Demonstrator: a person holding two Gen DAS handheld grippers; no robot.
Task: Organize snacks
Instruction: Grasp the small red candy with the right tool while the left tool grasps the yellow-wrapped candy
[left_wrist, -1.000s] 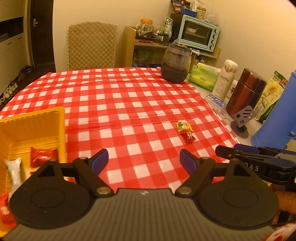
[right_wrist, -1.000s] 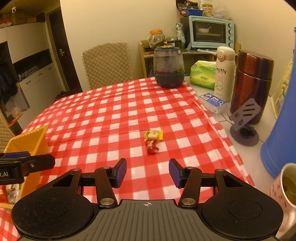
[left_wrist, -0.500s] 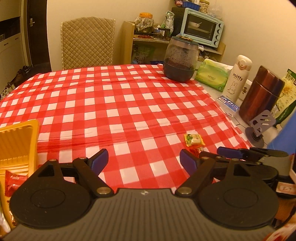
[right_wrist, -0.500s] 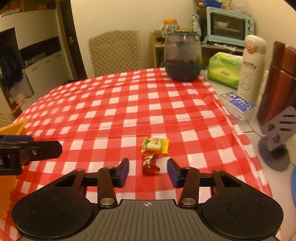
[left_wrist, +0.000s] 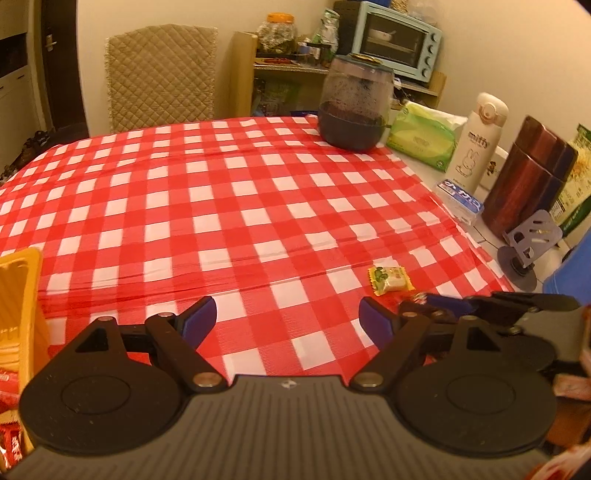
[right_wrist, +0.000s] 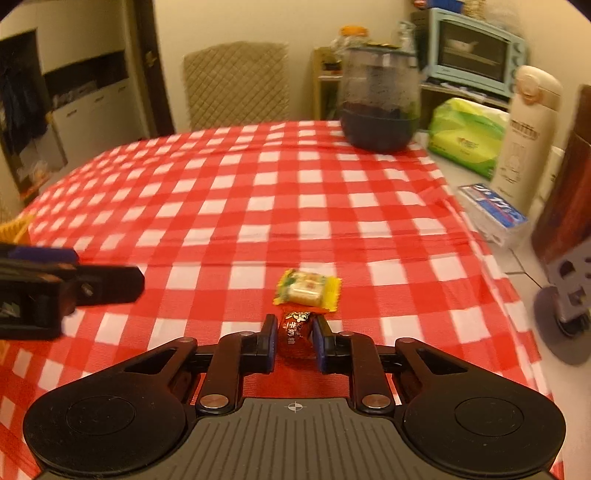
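A red wrapped candy (right_wrist: 293, 334) lies on the red checked tablecloth, and my right gripper (right_wrist: 294, 341) is shut on it, a finger on each side. A yellow-green wrapped candy (right_wrist: 306, 290) lies just beyond it, touching it; it also shows in the left wrist view (left_wrist: 389, 280). My left gripper (left_wrist: 288, 321) is open and empty above the cloth. The right gripper's fingers (left_wrist: 443, 304) show at the right of the left wrist view. A yellow tray (left_wrist: 20, 291) with red-wrapped snacks sits at the left edge.
A dark glass jar (left_wrist: 354, 107) stands at the far side. Along the right edge stand a green tissue pack (left_wrist: 421, 136), a white Miffy bottle (left_wrist: 476, 144), a brown flask (left_wrist: 528, 177), a small blue-white box (left_wrist: 460, 199) and a grey phone stand (left_wrist: 524, 247). A quilted chair (left_wrist: 159, 77) is behind the table.
My right gripper has moved forward and closed its fingers onto the red candy. My left gripper has swung right, so the yellow tray has slid toward the left edge.
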